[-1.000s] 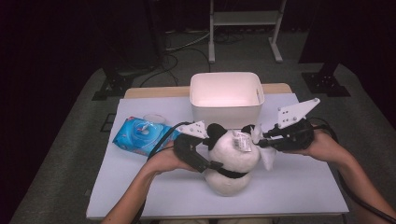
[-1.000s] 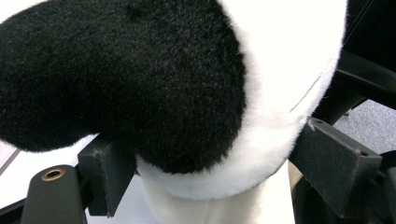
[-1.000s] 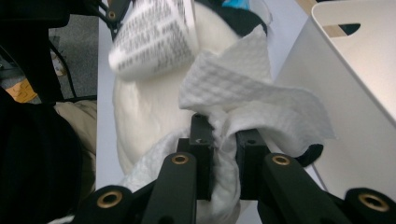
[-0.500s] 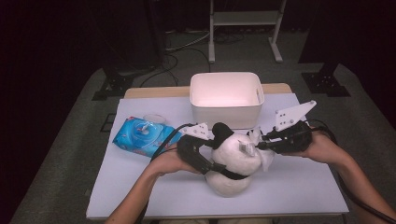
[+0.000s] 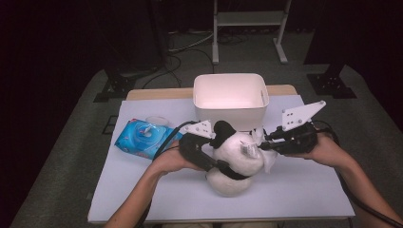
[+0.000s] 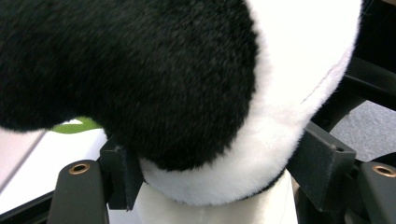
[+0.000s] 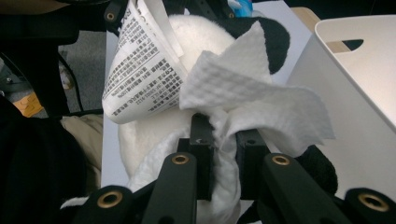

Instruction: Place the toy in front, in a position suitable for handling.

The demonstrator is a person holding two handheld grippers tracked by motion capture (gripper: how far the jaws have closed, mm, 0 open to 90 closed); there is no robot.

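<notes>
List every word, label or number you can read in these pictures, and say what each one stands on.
Care tag sewn to the plush panda: dense lines of small black print, too small and blurred to quote.
Blue wet-wipe pack on the table: coloured graphics, no legible words.
White bin: no text.
White wipe in the right tool: no text.

White table (image 5: 142, 190) — plush panda (image 5: 235, 166), blue wipes pack (image 5: 142, 137), white bin (image 5: 230, 97) at the back.
</notes>
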